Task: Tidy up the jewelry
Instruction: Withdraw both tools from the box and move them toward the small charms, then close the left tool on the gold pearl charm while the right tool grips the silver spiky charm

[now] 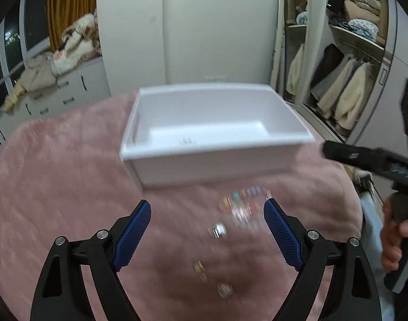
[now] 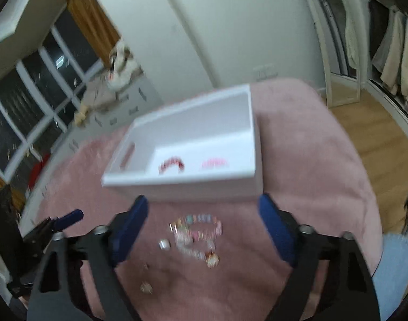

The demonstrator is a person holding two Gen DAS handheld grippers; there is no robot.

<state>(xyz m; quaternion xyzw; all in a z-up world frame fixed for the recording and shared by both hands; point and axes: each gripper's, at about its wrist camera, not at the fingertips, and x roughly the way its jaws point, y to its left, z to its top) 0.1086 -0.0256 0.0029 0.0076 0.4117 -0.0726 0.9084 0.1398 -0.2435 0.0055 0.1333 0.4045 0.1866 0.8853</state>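
Note:
A white open box (image 1: 214, 157) stands on a pink fluffy blanket (image 1: 56, 187). In the right wrist view the box (image 2: 254, 147) holds a red bracelet (image 2: 171, 163) and a pink piece (image 2: 214, 163). In front of the box lie colourful bead bracelets (image 1: 242, 206) (image 2: 198, 230), a silver ring (image 1: 219, 230) (image 2: 164, 244) and small gold pieces (image 1: 199, 267) (image 2: 146, 287). My left gripper (image 1: 207, 208) is open and empty, hovering over the jewelry. My right gripper (image 2: 202, 206) is open and empty above the same pile. Both views are motion-blurred.
An open wardrobe (image 1: 351, 61) with hanging coats stands at the right. A white dresser with heaped clothes (image 1: 56, 61) sits by the window at the left. The right gripper's body (image 1: 377, 160) and hand show at the right edge. Wooden floor (image 2: 377, 133) lies beyond the blanket.

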